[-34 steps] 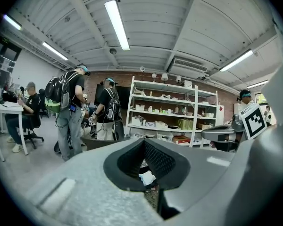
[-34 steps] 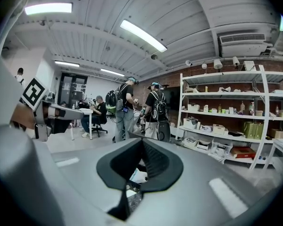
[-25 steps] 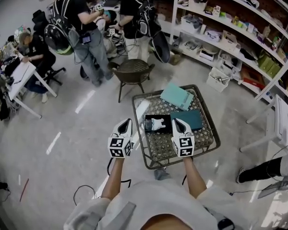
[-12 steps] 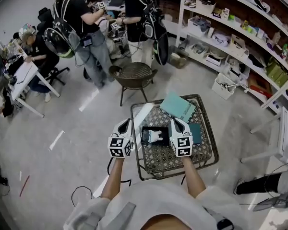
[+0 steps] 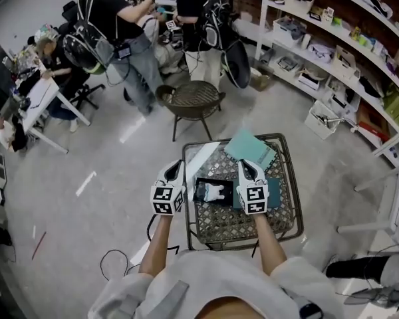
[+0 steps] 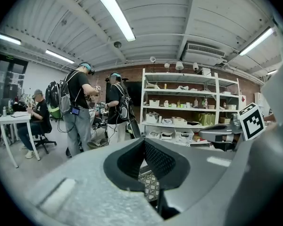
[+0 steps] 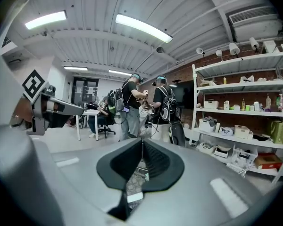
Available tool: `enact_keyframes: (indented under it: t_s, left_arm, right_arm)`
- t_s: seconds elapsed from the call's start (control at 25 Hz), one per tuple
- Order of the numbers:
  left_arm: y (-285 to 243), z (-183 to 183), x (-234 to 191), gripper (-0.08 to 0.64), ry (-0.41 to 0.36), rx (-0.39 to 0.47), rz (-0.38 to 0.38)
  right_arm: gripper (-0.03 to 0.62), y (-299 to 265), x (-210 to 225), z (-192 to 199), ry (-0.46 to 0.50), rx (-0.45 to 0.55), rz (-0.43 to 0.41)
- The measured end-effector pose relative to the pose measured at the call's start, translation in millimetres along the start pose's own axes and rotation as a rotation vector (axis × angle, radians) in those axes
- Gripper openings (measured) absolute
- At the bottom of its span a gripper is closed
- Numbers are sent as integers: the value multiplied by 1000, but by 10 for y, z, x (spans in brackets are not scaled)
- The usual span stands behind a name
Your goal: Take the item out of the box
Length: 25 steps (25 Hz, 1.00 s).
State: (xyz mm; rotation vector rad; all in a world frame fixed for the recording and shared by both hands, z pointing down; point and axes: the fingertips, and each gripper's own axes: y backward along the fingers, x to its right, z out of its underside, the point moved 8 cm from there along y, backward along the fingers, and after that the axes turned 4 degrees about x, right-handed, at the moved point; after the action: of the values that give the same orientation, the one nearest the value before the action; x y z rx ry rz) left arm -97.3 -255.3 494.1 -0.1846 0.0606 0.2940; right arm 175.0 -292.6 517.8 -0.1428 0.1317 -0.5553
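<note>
The only print that reads clearly is the black-and-white square marker pattern on the cube of each gripper. Labels on the cartons along the white shelving (image 5: 332,52) at the upper right of the frame are too small to make out.

At the centre of the head view stands a square tabletop (image 5: 226,226) of woven metal lattice in a dark wire frame. A shallow black box (image 5: 200,191) lies open on it, rectangular and matte. The item (image 5: 215,193), small, white and lumpy in outline, lies inside the box.

A dark teal flat slab (image 5: 274,193) lies just right of the box (whether it touches the box cannot be told). A paler teal panel (image 5: 248,147) with a ribbed surface lies tilted toward the tabletop's far edge. A white sheet (image 5: 198,158) lies at the far left corner.

The left gripper (image 5: 175,171) hangs beside the tabletop's left edge, level with the box. Its fingers (image 6: 159,161), black with a dotted rubber texture, are clenched together on nothing. The right gripper (image 5: 247,167) hangs over the tabletop, just right of the box. Its fingers (image 7: 156,162) are likewise pressed tip to tip and empty. The box sits between the two grippers.

Beyond the tabletop stands a round dark mesh stool (image 5: 193,98), with people wearing backpacks behind it.
</note>
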Motion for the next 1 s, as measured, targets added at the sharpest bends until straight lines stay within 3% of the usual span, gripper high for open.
enact_keyframes:
  t_s: [0.4, 1.0]
  left_arm:
    - [50, 173, -264, 2, 12, -51, -26]
    - [-178, 573, -634, 2, 53, -118, 107]
  right_arm:
    - [0, -214, -162, 155, -21, -50, -34]
    - [2, -338, -576, 486, -39, -163, 53]
